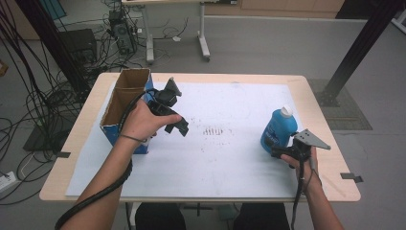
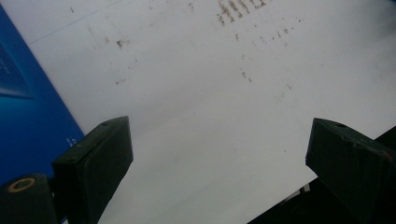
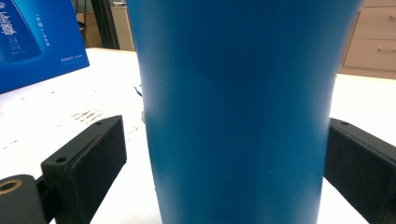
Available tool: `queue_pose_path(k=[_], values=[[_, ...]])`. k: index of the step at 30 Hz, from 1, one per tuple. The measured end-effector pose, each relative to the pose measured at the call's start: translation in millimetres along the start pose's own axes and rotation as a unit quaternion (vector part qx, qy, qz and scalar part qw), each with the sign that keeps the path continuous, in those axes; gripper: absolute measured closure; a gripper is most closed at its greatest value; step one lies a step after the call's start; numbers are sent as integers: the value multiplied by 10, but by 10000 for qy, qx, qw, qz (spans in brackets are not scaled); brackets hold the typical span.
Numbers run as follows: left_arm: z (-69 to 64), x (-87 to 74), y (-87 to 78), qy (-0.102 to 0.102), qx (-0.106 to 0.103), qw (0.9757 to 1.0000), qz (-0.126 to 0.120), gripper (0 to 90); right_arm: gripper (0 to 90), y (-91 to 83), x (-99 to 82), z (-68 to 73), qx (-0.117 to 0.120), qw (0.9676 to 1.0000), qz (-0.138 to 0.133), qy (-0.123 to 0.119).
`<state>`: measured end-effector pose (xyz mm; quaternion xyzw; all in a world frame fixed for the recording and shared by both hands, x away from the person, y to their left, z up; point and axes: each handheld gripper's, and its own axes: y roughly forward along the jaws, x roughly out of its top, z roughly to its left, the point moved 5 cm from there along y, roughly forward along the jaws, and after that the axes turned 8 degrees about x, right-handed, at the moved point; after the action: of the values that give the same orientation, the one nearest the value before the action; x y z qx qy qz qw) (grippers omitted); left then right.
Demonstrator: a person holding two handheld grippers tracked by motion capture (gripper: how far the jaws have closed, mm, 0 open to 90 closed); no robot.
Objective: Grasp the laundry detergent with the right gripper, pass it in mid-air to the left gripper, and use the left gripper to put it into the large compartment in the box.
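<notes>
A blue bottle (image 1: 277,129) with a white cap stands upright on the white sheet (image 1: 215,158) at the right. My right gripper (image 1: 278,152) is at its near side, low on the body. In the right gripper view the bottle (image 3: 233,93) stands between the jaws of the right gripper (image 3: 226,135); the right jaw is at its side and a gap remains at the left jaw, so it is open. A tall blue carton (image 1: 120,103) with its top open stands at the left. My left gripper (image 1: 178,125) hovers just right of it, and the left gripper (image 2: 217,140) is open over bare sheet.
The wooden table (image 1: 316,96) carries the stained white sheet (image 2: 210,70). The carton's blue side (image 2: 23,107) is close to my left jaw, and the carton (image 3: 37,42) also appears far left in the right gripper view. Cables and a desk frame (image 1: 153,38) lie beyond the table.
</notes>
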<state>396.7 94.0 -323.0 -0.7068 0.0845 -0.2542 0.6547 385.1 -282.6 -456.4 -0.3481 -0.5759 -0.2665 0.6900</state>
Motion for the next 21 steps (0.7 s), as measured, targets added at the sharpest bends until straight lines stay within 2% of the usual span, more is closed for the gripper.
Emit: queue_pose_path(k=[21], values=[[-31,3,14,-5,-2,10000,-9,77,48,-3,17,5,34,10000,-24,5]])
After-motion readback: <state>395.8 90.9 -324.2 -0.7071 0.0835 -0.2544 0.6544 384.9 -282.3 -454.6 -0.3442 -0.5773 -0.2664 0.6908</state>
